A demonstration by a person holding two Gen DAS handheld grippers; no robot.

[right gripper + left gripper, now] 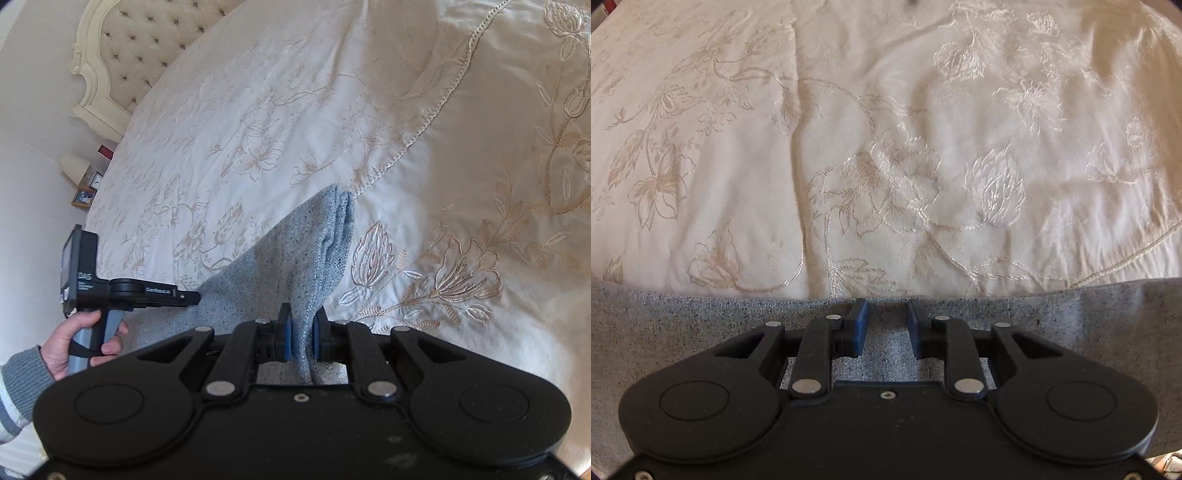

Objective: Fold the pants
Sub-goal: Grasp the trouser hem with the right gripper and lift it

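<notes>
The pants [295,258] (grey-blue, speckled weave) lay on the bed, over a cream bedspread [258,129] embroidered with flowers. In the right wrist view the right hand-held gripper [302,338] was pinching a raised fold of the pants: both blue pads [286,339] pressed against the cloth, which rose between them as a ridge running away toward the bedspread's corded seam. The far end of that ridge showed doubled layers lying on the bedspread.

The left hand-held gripper [886,325] pointed steeply down over the pants' edge [701,317]. Its jaws stood partly apart, the fingers [858,325] on either side of a strip of fabric; whether the pads actually pressed on cloth could not be told from this view. Beyond the tips lay only bedspread.

In the right wrist view a hand [74,343] in a striped grey-and-white sleeve gripped the left tool's handle at the pants' left edge. Background: tufted headboard [140,48], bedside lamp [75,168], small framed picture [83,197].
</notes>
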